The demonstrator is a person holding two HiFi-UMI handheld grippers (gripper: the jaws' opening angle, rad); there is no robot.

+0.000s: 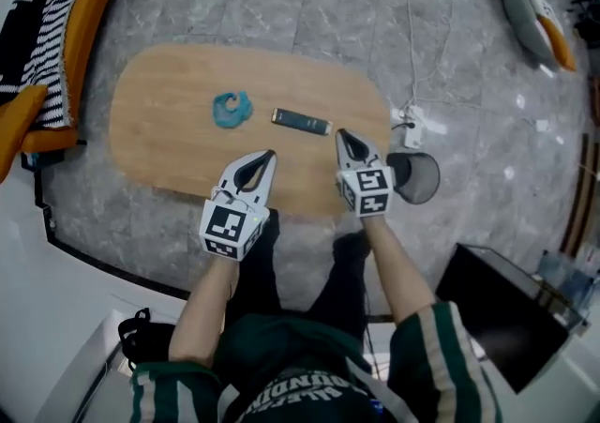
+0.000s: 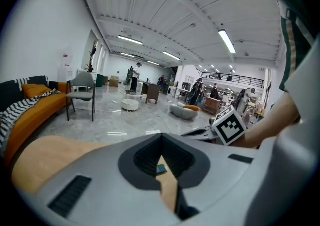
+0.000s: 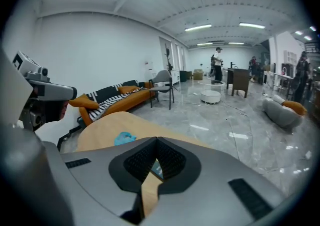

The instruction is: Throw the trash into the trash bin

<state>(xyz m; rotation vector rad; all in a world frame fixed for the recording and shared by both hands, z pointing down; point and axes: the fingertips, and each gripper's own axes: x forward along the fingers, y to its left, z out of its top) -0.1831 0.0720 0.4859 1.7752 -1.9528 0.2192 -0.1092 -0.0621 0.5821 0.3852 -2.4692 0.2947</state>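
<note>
Two pieces of trash are seen on the desk [image 1: 159, 130]: a crumpled blue scrap [image 1: 231, 109] and, right of it, a dark flat bar [image 1: 302, 121] laid lengthwise left to right. The bar's right end is found just beyond the right gripper [image 1: 340, 134], while the scrap is placed to the far left of the left gripper [image 1: 269, 158]. Both grippers are held closed and empty, angled downward. The trash bin [image 1: 417, 177] is set on the floor right of the desk.
</note>
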